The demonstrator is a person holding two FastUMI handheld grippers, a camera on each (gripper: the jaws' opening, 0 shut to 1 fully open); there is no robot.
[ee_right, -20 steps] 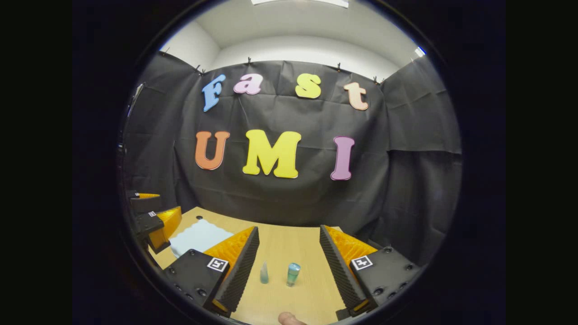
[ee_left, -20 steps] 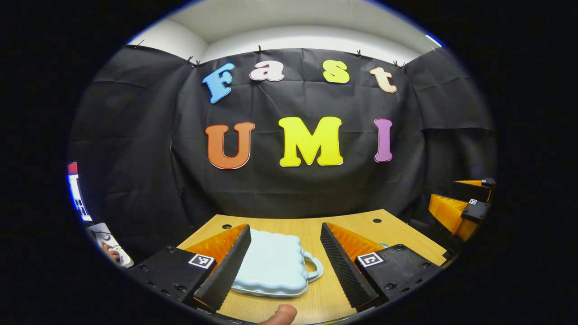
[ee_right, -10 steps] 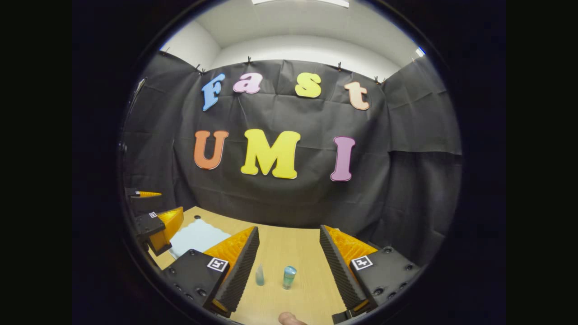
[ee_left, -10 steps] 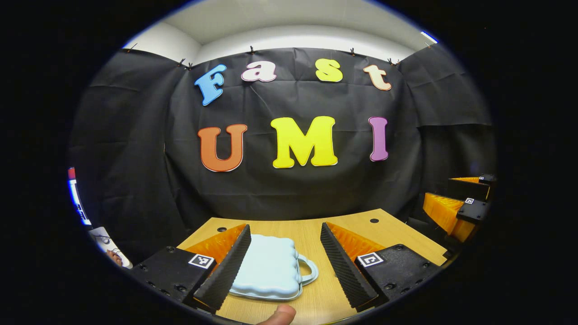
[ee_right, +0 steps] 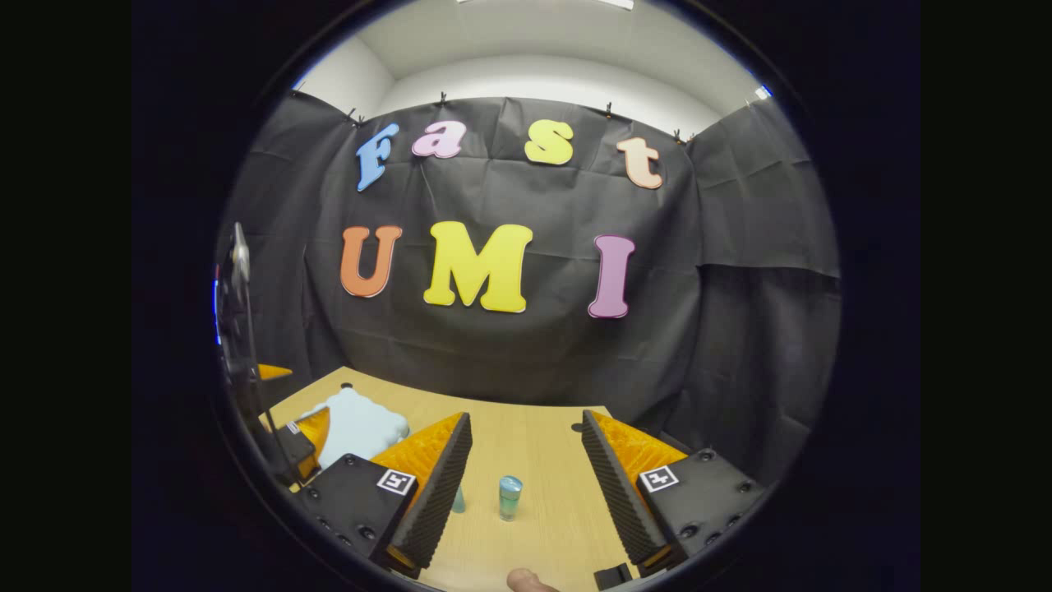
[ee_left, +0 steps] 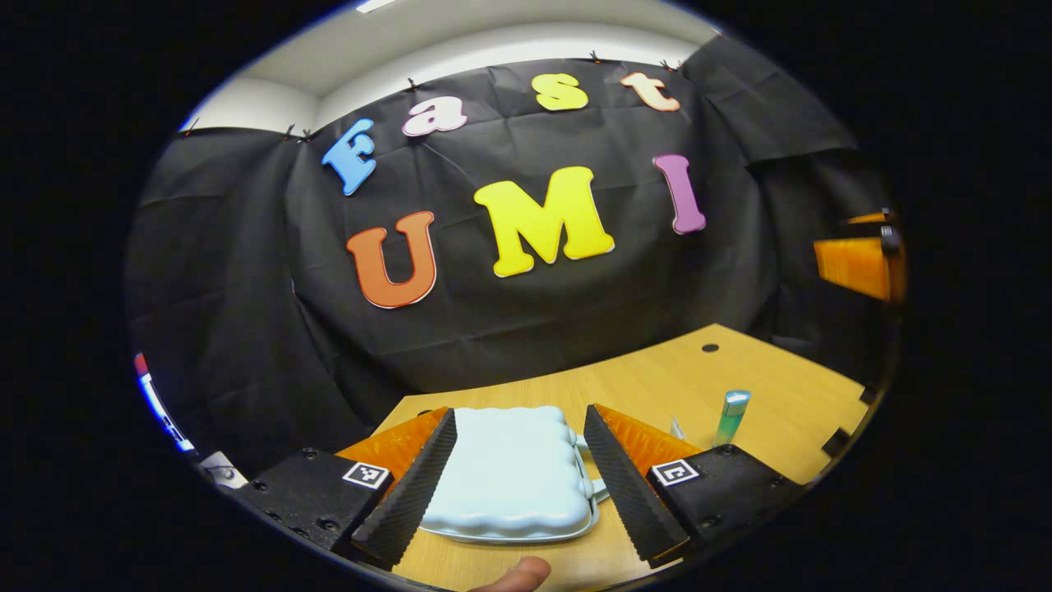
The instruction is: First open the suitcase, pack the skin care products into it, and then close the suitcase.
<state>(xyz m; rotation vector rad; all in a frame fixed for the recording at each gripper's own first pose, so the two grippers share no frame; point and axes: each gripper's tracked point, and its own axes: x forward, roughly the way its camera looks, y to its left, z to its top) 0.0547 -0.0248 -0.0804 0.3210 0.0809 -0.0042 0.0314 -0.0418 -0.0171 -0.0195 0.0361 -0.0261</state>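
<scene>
We list the counter (ee_left: 641, 382) first: a light wood top with small dark holes near its far edge, set against the black cloth wall (ee_right: 509, 345).

Next, the suitcase (ee_left: 509, 473): pale blue, with a scalloped shell, lying flat on the counter with its lid down. We take it as our landmark. In the right gripper view the suitcase (ee_right: 357, 423) sits well to the left of the bottles.

Left tool (ee_left: 518, 481): we see its fingers spread wide, one on each side of the suitcase and above it. We cannot tell whether either finger touches the shell. A fingertip (ee_left: 514, 573) of the person shows at the bottom edge, on the near side of the suitcase.

Right tool (ee_right: 526, 485): its fingers are spread wide, pinching nothing, and it hangs over bare counter well to the right of the suitcase. In the left gripper view we see part of it as an orange block (ee_left: 855, 265), high and far right of the suitcase.

Teal bottle (ee_right: 509, 497): upright on the counter, right of the suitcase and apart from it, between the right tool's fingers. It also shows in the left gripper view (ee_left: 731, 415).

Small pointed bottle (ee_right: 458, 499): upright, just beside the teal bottle on the side nearer the suitcase, partly hidden by the tool's left finger.
</scene>
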